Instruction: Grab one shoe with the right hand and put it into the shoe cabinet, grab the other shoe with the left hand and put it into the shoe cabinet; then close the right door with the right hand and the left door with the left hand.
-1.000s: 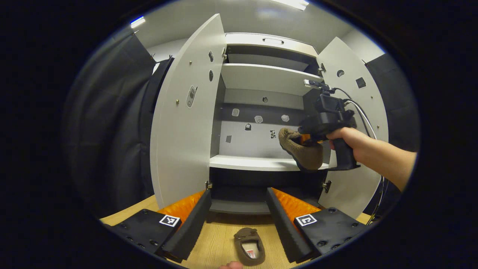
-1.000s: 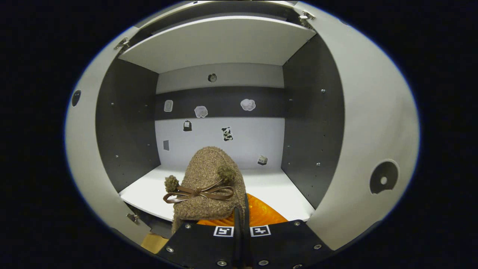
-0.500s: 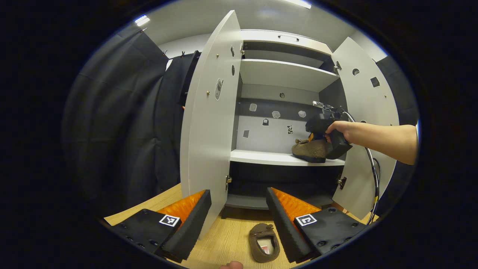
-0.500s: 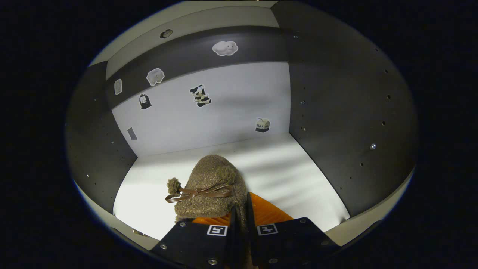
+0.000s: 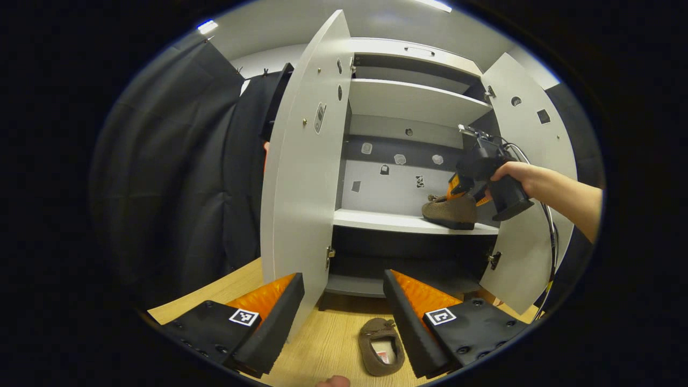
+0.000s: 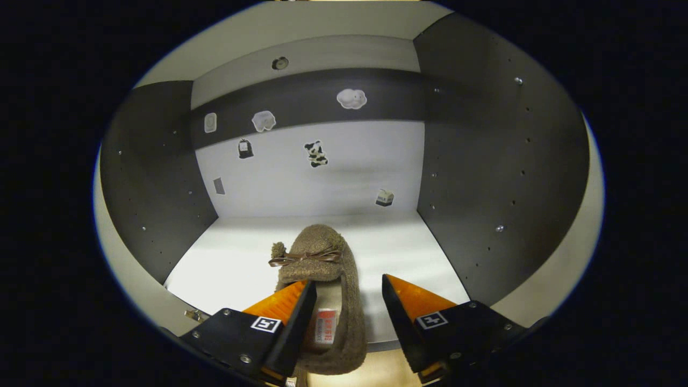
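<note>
A fuzzy brown shoe (image 6: 322, 285) with a small bow lies on the white middle shelf (image 6: 236, 258) of the cabinet, toe pointing at the back wall. My right gripper (image 6: 344, 317) is open just above its heel, fingers apart and off the shoe. The left gripper view shows that shoe (image 5: 450, 211) at the shelf's right end, with the right gripper (image 5: 466, 184) and the hand holding it above. The other brown shoe (image 5: 381, 352) lies on the wooden floor between the fingers of my open left gripper (image 5: 344, 317), which hangs above it.
Both cabinet doors stand wide open: the left door (image 5: 303, 177) and the right door (image 5: 529, 161). Another shelf (image 5: 408, 102) sits higher up. Small stickers dot the back wall (image 6: 317, 166). Black cloth hangs at the left. A cable trails from the right gripper.
My right gripper opened and let go of the shoe, which now rests on the shelf; the gripper drew back slightly. The left gripper barely moved.
</note>
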Demonstrator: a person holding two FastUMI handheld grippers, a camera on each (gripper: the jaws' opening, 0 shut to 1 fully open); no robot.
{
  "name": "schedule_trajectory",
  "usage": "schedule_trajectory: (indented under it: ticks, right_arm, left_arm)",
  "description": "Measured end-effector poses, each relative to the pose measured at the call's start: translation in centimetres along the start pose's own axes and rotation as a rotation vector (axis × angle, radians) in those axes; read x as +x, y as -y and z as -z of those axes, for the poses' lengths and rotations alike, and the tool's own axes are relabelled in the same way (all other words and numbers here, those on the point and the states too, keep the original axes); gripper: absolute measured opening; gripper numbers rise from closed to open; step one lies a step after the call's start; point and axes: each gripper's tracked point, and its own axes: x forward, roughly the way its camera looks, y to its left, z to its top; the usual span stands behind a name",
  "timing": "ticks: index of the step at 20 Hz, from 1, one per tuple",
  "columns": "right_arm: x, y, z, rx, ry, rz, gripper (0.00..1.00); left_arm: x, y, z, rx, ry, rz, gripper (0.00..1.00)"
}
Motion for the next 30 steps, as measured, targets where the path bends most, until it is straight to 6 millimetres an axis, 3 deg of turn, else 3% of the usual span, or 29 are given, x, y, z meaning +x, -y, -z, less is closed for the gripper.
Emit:
schedule_trajectory:
  ticks: [3, 5, 9, 13, 17, 19, 26, 30]
  right_arm:
    - [-3.7, -0.8, -1.2, -0.016, 0.089, -0.035, 0.89]
    - [-6.0, -1.2, -1.7, -0.020, 0.148, -0.050, 0.93]
    - [-11.3, -1.5, -1.7, -0.027, 0.285, -0.078, 0.93]
    - [-16.6, -0.6, 0.1, -0.083, 0.427, -0.057, 0.92]
    - [-20.7, 0.7, 4.2, -0.111, 0.527, -0.013, 0.92]
    - [-21.9, 1.5, 7.3, -0.099, 0.524, 0.005, 0.92]
    - [-22.9, 5.1, 17.2, -0.053, 0.468, 0.065, 0.93]
    - [-23.5, 5.9, 20.6, -0.053, 0.408, 0.057, 0.92]
  left_arm:
    - [-0.1, 0.7, 0.3, 0.003, -0.005, 0.018, 0.96]
    - [0.0, 1.2, 0.4, 0.004, -0.009, 0.032, 0.97]
    - [0.0, 2.0, 0.7, 0.006, -0.018, 0.052, 0.96]
    - [0.1, 2.7, 2.0, -0.006, -0.054, 0.068, 0.97]
    - [0.4, 3.3, 4.4, -0.014, -0.118, 0.079, 0.99]
    - [0.6, 3.3, 6.0, -0.015, -0.160, 0.079, 0.96]
    - [0.7, 3.6, 13.4, -0.039, -0.367, 0.104, 0.97]
    - [1.9, 4.2, 18.9, -0.094, -0.544, 0.145, 0.97]
